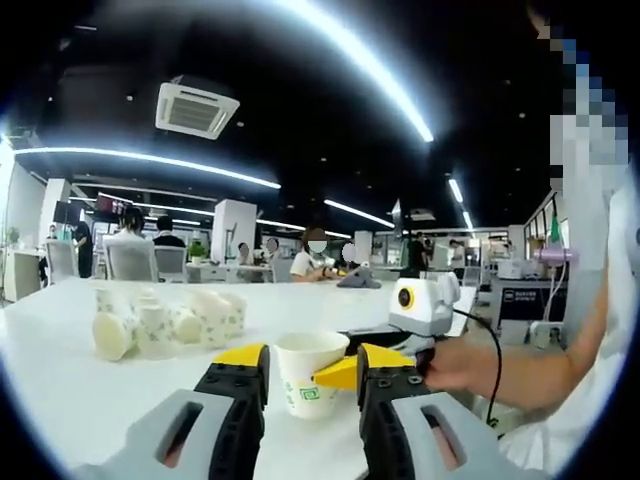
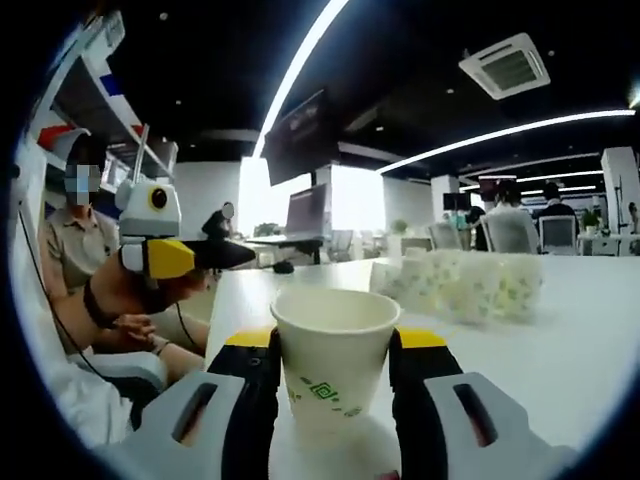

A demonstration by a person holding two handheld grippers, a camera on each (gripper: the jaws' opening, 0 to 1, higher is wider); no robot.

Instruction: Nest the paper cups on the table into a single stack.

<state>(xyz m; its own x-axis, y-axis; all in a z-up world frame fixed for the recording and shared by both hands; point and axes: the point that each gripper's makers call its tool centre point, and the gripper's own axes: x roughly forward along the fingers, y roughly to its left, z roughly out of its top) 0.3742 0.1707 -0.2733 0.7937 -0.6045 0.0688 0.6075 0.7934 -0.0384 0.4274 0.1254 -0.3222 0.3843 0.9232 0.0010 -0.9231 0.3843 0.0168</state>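
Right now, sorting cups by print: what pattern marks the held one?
White paper cup: green geometric print, right gripper view.

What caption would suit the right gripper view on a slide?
Right hand-held gripper grips an upright paper cup on a white table, loose cups behind.

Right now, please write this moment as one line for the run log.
stage: first cup | right gripper: shut on paper cup, upright on table | left gripper: open, behind cup | loose cups: clustered, unstacked
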